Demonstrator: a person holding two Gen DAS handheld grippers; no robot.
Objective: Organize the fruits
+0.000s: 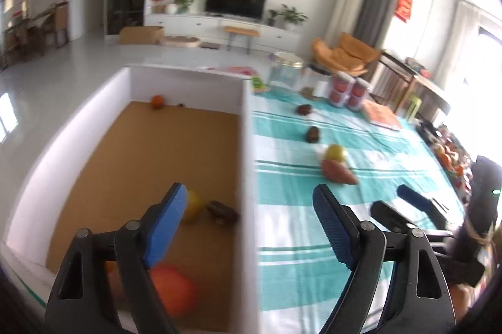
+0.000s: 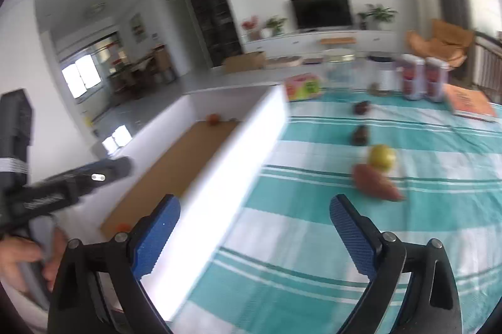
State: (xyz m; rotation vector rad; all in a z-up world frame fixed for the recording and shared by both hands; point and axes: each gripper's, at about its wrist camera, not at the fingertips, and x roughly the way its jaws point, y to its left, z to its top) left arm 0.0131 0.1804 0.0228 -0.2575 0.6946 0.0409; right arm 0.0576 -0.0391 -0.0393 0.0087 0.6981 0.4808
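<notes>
L gripper (image 1: 248, 208) jaws apart, empty | R gripper (image 2: 255, 221) same | sweet potato (image 2: 375, 183) ahead on cloth

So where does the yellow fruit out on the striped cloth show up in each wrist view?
Left wrist: the yellow fruit lies right of centre, touching the far side of the sweet potato, right of the box wall.
Right wrist: the yellow fruit lies right of centre, again just behind the sweet potato.
Shared landmark: the television on the far wall.
</notes>
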